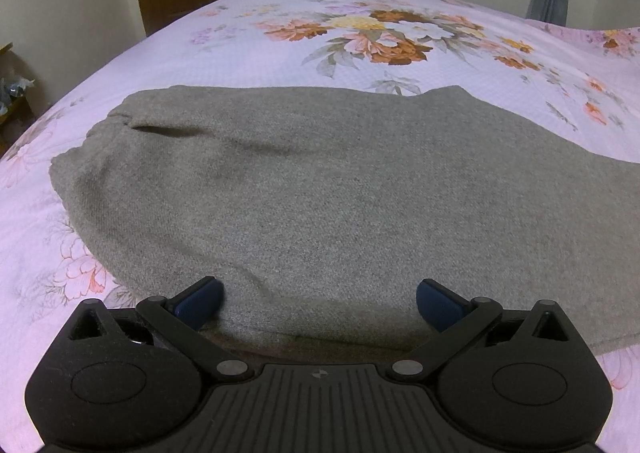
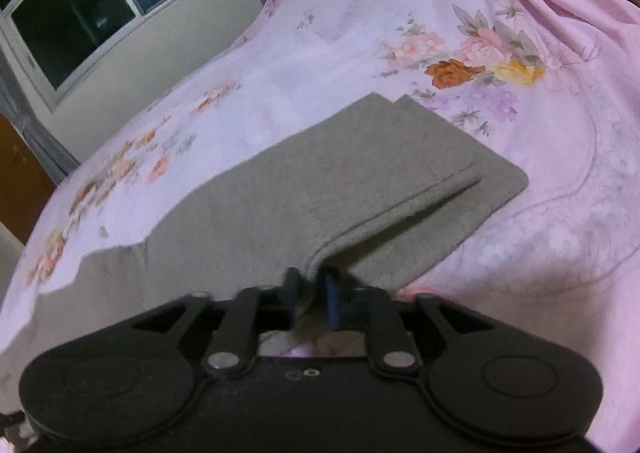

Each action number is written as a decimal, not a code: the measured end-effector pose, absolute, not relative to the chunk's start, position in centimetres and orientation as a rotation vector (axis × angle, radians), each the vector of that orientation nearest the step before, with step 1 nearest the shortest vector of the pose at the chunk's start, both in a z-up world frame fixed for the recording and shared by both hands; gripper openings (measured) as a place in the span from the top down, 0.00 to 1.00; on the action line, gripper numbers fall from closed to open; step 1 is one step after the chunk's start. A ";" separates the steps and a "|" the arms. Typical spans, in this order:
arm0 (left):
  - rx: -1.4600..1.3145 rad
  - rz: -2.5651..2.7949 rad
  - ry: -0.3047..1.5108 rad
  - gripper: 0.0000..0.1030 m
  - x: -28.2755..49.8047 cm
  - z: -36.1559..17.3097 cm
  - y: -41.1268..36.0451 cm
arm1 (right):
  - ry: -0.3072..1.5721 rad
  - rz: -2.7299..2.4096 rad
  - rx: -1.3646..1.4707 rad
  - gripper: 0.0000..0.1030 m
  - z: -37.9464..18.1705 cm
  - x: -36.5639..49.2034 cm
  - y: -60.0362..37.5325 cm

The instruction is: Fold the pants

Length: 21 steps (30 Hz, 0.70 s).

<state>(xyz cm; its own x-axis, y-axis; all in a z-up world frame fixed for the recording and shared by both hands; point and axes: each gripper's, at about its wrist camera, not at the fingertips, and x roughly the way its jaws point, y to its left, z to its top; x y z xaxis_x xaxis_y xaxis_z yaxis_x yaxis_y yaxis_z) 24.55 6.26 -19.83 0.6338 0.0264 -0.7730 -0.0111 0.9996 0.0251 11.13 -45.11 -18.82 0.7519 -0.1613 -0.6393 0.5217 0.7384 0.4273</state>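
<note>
The grey knit pants [image 1: 340, 189] lie flat across the bed [image 1: 400, 5] on its floral sheet, one leg laid over the other, so the lengthwise fold looks done; the crosswise folds are left. The left hand-held gripper [image 1: 318, 299] hovers wide open over the near edge, holding nothing. Only the right wrist view shows the leg ends, where the right hand-held gripper [image 2: 310, 287], nearly closed, seems to pinch the upper hem corner. Only the left view shows the waistband end.
</note>
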 end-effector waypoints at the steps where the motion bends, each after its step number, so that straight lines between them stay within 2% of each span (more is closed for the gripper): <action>1: 0.020 0.023 0.883 0.00 24.5 -19.8 6.2 | 0.601 -0.412 0.651 0.69 -18.6 11.2 -45.6; 5: 0.023 0.025 0.879 0.00 24.4 -19.9 6.1 | 0.571 -0.471 0.704 0.65 -18.5 11.3 -48.2; 8: 0.025 0.025 0.879 0.00 24.4 -19.9 6.1 | 0.571 -0.503 0.725 0.69 -19.0 12.1 -49.7; 9: 0.025 0.026 0.880 0.00 24.4 -19.9 6.0 | 0.566 -0.515 0.721 0.75 -18.8 12.3 -50.0; 10: 0.025 0.026 0.881 0.00 24.5 -19.9 6.1 | 0.555 -0.528 0.707 0.87 -18.4 12.3 -50.1; 11: 0.024 0.026 0.882 0.00 24.5 -19.9 6.1 | 0.534 -0.536 0.684 0.92 -17.7 12.1 -50.2; 16: 0.028 0.028 0.880 0.00 24.4 -19.9 6.0 | 0.485 -0.522 0.451 0.93 -14.8 10.3 -48.6; 19: 0.032 0.027 0.879 0.00 24.5 -19.9 6.0 | 0.609 -0.558 0.503 0.93 -18.1 9.2 -49.7; 21: 0.033 0.027 0.880 0.00 24.5 -19.9 6.0 | 0.622 -0.557 0.555 0.94 -19.5 8.7 -50.3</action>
